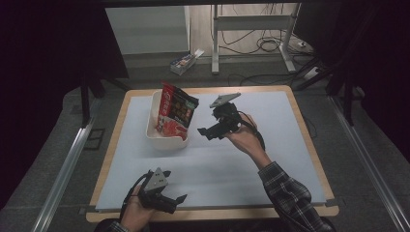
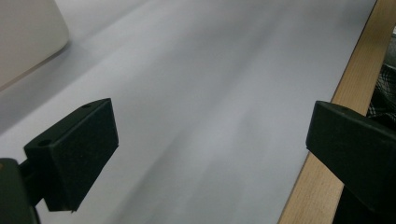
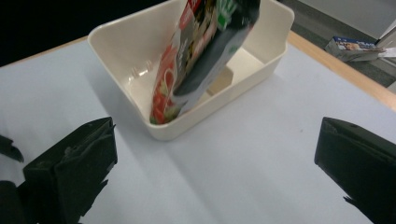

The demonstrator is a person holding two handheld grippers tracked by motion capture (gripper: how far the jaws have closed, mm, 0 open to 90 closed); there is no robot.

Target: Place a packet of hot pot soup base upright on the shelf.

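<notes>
Two grippers: both empty, jaws wide apart.
Right gripper (image 1: 205, 131): just beside white bin (image 1: 153, 137).
Left gripper (image 1: 175, 199): near table (image 1: 309, 140) front edge.
Snack packet (image 1: 175, 112): upright, tilted, inside the bin.

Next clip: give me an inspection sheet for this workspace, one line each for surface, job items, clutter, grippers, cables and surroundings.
Surface: table with a pale grey mat and a wooden edge; the mat is bare apart from the items below.
Job items: red and black snack pouch standing tilted inside the white bin, its top above the rim.
Clutter: nothing seen on the table.
Grippers: right gripper open, beside the bin, holding nothing; left gripper open, at the near edge, holding nothing.
Cables: a black cable trails from the left gripper; loose floor cables beyond the table.
Surroundings: small box on the floor, metal frame legs behind, dark sides.
</notes>
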